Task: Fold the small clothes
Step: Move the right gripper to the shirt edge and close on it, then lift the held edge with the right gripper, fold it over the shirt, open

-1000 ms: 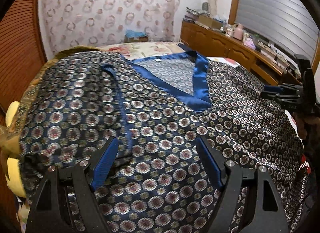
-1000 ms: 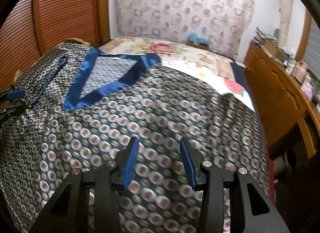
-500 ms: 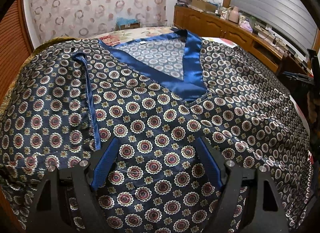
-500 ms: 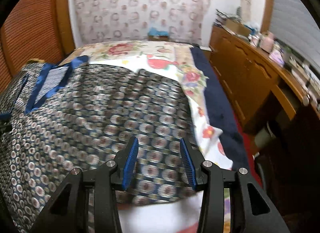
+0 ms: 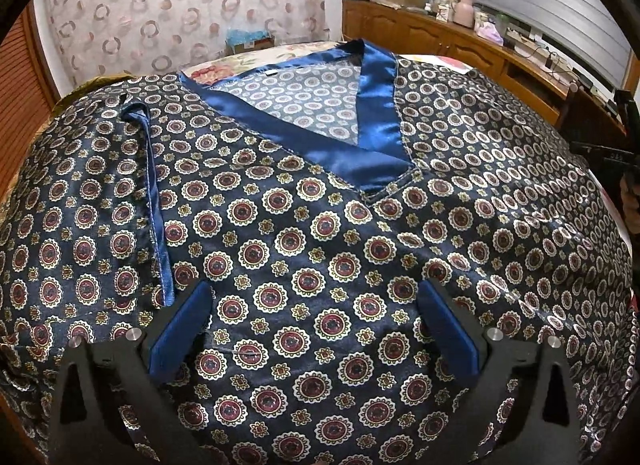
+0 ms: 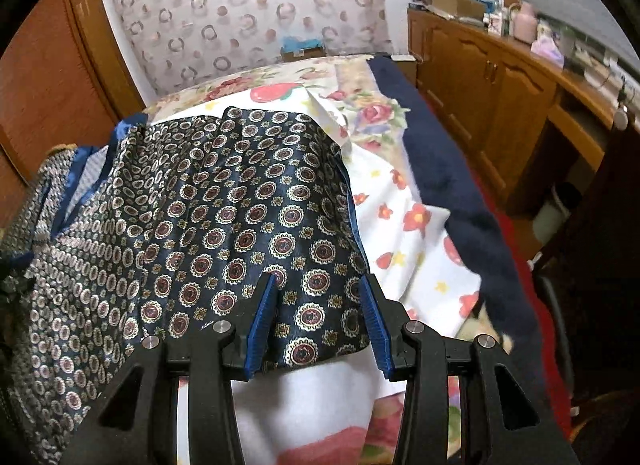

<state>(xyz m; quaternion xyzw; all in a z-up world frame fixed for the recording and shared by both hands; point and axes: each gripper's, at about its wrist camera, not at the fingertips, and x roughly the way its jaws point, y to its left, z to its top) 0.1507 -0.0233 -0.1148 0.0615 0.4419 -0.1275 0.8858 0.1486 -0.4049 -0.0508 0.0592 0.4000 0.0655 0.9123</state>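
A navy satin top with round medallion print and a bright blue V-neck band lies spread flat on the bed. Its blue-edged left sleeve hem runs down toward my left gripper. My left gripper is open and empty, low over the top's chest. In the right wrist view the top shows its right sleeve and side. My right gripper is open and empty, its fingers straddling the sleeve's lower corner near the blue edge. The right gripper also shows at the right edge of the left wrist view.
The floral bedsheet and a dark navy blanket lie right of the top. A wooden sideboard with clutter runs along the right wall. A patterned curtain hangs behind the bed. A wooden wardrobe stands at left.
My left gripper has moved in lower over the chest of the top. My right gripper has swung right and forward, from mid-garment to the right sleeve's edge, bringing the bedsheet and blanket into view.
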